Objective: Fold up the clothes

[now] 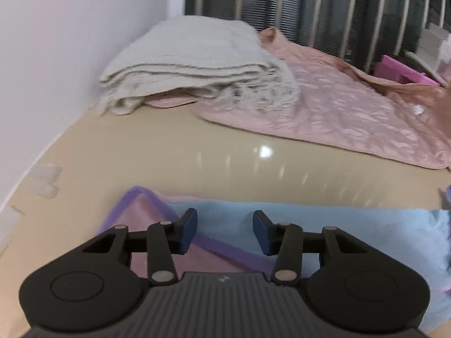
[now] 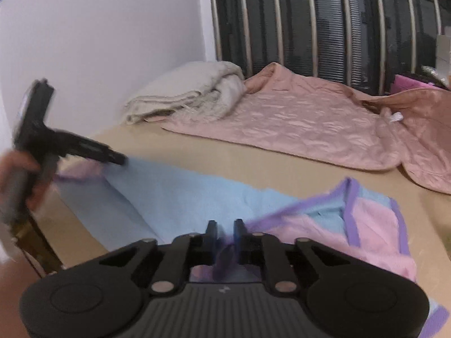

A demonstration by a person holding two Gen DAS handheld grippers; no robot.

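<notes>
On the tan desk [image 1: 141, 146] the garment [image 2: 183, 194] stretches nine-to-three, its purple hem pinched in the right fingers [image 2: 224, 235] while the left fingers [image 1: 224, 231] gape released above its nine o'clock end.

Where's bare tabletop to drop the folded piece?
Free: the tan strip between the blue-pink garment and the pink quilt. Crowded: the back, where the quilt meets the grey blanket, and the near edge under both grippers.
</notes>
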